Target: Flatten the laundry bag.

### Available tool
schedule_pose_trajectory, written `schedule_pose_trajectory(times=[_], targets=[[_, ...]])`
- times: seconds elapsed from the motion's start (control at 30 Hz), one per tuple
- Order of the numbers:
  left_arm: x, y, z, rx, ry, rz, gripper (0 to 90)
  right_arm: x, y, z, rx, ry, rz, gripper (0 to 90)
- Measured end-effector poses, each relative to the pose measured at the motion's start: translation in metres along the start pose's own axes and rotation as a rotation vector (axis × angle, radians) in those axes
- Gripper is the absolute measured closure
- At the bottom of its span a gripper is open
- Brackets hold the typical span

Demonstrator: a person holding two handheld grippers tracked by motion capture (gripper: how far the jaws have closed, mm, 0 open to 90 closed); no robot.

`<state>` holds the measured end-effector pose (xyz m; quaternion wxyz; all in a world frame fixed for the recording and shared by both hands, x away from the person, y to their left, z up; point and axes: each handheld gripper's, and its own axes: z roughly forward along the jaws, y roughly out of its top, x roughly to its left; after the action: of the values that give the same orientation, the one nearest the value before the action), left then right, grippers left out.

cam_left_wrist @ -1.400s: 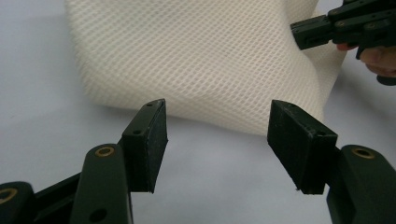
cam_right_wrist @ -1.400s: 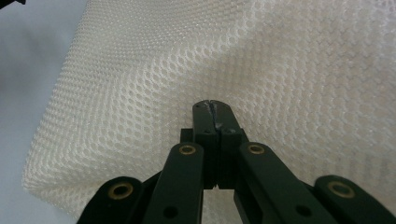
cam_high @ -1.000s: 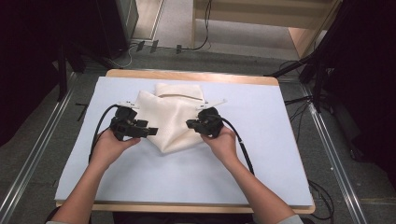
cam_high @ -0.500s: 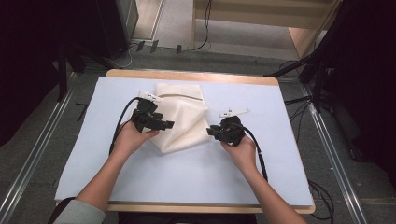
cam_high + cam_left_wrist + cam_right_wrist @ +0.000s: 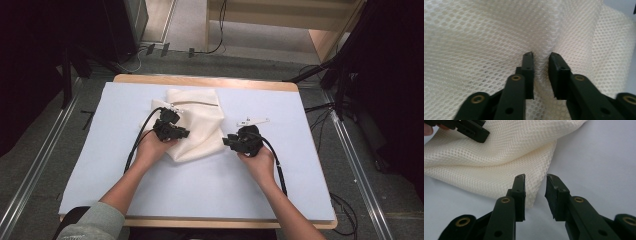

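The cream mesh bag (image 5: 192, 125) lies folded on the pale blue worktop (image 5: 200, 190), towards the far middle, zip edge at the back. The left gripper (image 5: 541, 66) has just been closing, and it has a ridge of mesh pinched up between its jaws, pads pressing the fabric from both sides. Over on the other side, the right gripper (image 5: 535, 192) has just been opening; its jaws stand part open around the bag's near corner, one pad by the edge, the other clear of it, gripping nothing yet.

To do this well, I'd say the right one should slide further on so both layers sit deep between the pads before it squeezes, low to the worktop. The left should hold its pinch firm without dragging.

A small white tag (image 5: 253, 121) lies beside the bag; any writing on it is too small to read. No brand visible.
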<state>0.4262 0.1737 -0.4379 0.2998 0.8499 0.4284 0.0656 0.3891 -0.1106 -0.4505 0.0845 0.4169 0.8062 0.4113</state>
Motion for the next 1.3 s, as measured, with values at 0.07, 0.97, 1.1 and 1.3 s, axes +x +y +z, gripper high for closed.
schedule_pose_trajectory(times=[0.07, 0.97, 1.1, 1.3], targets=[[0.001, -0.002, 0.001, -0.003, -0.015, 0.005, 84.5, 0.0, 0.0, 0.001, -0.004, -0.001, -0.003, 69.4], [0.059, -0.07, -0.118, -0.335, -0.075, -0.28, 87.8, 0.009, 0.024, 0.057, 0.042, 0.023, -0.011, 69.4], [0.065, -0.078, -0.123, -0.348, -0.072, -0.309, 87.8, 0.009, 0.027, 0.058, 0.047, 0.037, -0.014, 84.8], [0.075, -0.089, -0.131, -0.382, -0.069, -0.362, 87.8, 0.002, 0.032, 0.047, 0.033, 0.047, -0.002, 87.7]])
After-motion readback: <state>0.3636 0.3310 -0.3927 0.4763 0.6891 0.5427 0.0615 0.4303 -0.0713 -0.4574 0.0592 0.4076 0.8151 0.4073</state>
